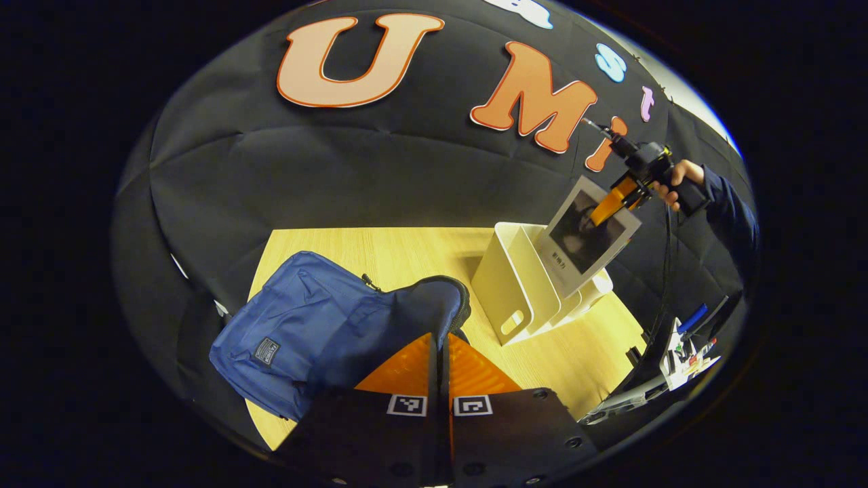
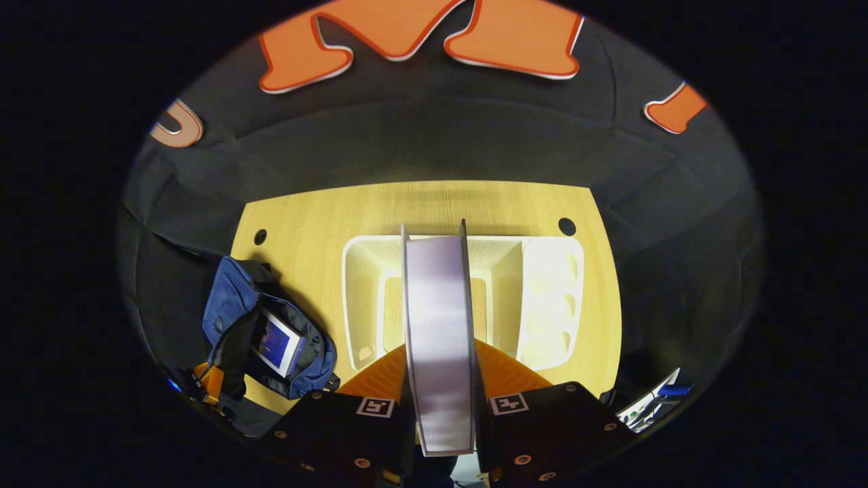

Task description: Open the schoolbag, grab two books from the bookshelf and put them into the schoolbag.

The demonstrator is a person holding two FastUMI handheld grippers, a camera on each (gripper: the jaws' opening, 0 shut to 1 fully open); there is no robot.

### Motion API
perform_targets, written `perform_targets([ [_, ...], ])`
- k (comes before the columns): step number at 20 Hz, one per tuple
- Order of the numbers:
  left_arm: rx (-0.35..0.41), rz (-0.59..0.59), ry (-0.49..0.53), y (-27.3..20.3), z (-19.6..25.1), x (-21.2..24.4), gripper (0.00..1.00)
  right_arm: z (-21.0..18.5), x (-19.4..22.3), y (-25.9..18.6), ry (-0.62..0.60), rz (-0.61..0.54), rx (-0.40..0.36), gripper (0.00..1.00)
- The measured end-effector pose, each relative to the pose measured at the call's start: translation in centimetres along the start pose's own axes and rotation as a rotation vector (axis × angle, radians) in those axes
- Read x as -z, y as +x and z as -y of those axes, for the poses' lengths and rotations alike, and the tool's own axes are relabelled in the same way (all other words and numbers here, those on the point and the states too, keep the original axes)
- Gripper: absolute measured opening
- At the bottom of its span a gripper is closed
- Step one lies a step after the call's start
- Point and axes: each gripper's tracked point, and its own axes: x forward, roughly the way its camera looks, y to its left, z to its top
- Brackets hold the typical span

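A blue schoolbag [image 1: 305, 318] lies on the wooden table, and my left gripper [image 1: 441, 337] is shut on the dark rim of its opening. In the right gripper view the schoolbag [image 2: 230, 298] gapes open with a blue-covered book [image 2: 276, 343] inside, and the left gripper [image 2: 207, 383] sits at its near edge. My right gripper [image 2: 439, 346] is shut on a second book [image 2: 437, 291], seen edge-on above the white bookshelf [image 2: 549, 285]. From the left gripper view this book [image 1: 583, 244] has a dark cover with a white border and hangs from the right gripper [image 1: 605, 207] over the bookshelf [image 1: 505, 285].
The wooden table [image 1: 380, 247] has bare surface between bag and shelf. A hand [image 1: 678, 179] in a dark sleeve holds the right gripper. Small tools and clutter [image 1: 685, 352] lie off the table's right edge. A round cable hole [image 2: 567, 226] sits behind the shelf.
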Motion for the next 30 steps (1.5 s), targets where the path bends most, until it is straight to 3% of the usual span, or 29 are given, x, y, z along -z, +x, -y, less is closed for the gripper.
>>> perform_targets([
  [6, -0.007, -0.002, 0.007, 0.1, 0.0, -0.1, 0.0, -0.1, 0.8, -4.8, -0.018, 0.055, -0.043, 0.36],
  [14, -0.037, -0.005, 0.009, 0.0, -0.2, -0.5, 0.0, -8.2, 3.9, -5.7, 0.016, 0.084, -0.31, 0.36],
  [19, -0.059, -0.005, 0.009, -0.2, -0.4, -0.9, 0.0, -14.7, 7.4, -4.1, 0.088, 0.044, -0.518, 0.35],
  [25, -0.086, 0.002, 0.011, -0.5, -0.5, -1.6, 0.0, -19.9, 10.2, 0.0, 0.272, 0.028, -0.66, 0.34],
  [28, -0.1, -0.005, 0.02, -0.5, -0.5, -1.7, 0.01, -22.1, 11.2, 2.3, 0.331, 0.034, -0.66, 0.34],
  [30, -0.101, -0.004, 0.019, -0.5, -0.4, -1.8, 0.0, -23.4, 11.1, 2.6, 0.38, 0.044, -0.712, 0.34],
])
